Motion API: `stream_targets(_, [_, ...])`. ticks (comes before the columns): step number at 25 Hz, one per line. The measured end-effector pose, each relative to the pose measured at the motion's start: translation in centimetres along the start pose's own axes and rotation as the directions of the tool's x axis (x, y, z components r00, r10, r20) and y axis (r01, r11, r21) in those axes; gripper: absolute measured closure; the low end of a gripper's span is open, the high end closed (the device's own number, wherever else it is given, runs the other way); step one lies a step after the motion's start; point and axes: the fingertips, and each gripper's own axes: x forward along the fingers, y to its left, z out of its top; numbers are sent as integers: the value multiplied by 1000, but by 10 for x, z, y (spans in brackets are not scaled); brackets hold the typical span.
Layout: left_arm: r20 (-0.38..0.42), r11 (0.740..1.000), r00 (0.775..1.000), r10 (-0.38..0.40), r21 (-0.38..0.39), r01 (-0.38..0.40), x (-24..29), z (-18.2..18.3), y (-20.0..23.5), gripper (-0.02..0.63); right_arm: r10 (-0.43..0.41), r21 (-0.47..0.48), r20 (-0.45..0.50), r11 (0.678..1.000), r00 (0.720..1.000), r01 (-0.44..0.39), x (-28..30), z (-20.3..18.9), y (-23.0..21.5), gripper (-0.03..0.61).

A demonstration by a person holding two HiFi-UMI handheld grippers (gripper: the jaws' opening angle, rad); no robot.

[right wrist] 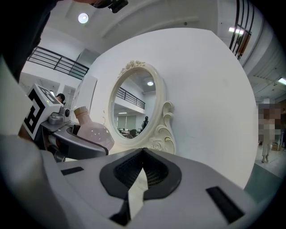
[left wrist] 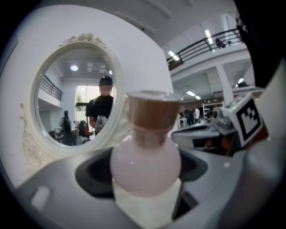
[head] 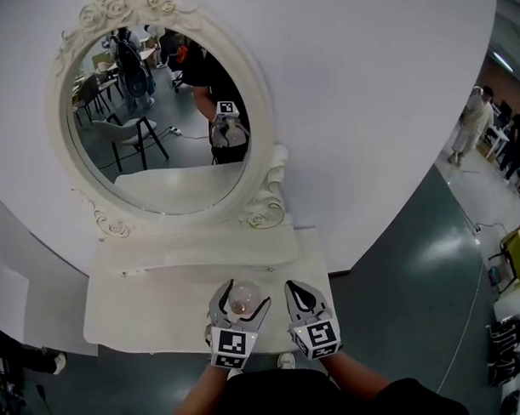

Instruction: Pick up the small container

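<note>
Left gripper (head: pixel 240 297) grasps the small container (left wrist: pixel 145 165) by its round belly, right gripper (head: pixel 302 293) fingers clenched empty; the smooth curve may slip if tilted.

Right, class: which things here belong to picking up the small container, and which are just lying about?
In the job: small container; left hand-held gripper, closed on it.
Just about: mirror; table; right hand-held gripper, shut and empty.
</note>
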Motion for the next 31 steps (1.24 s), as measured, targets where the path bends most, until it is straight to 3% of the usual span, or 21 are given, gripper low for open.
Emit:
stream_targets(10, [2, 999, 1000, 14, -36, -14, -11, -5, 9, 212, -3, -33, -18, 999, 1000, 2, -1, 4, 5, 574])
stream_targets(31, [56, 998, 997, 47, -30, -46, -14, 10, 20, 212, -38, -33, 42, 999, 998, 39, -1, 21, -3, 574])
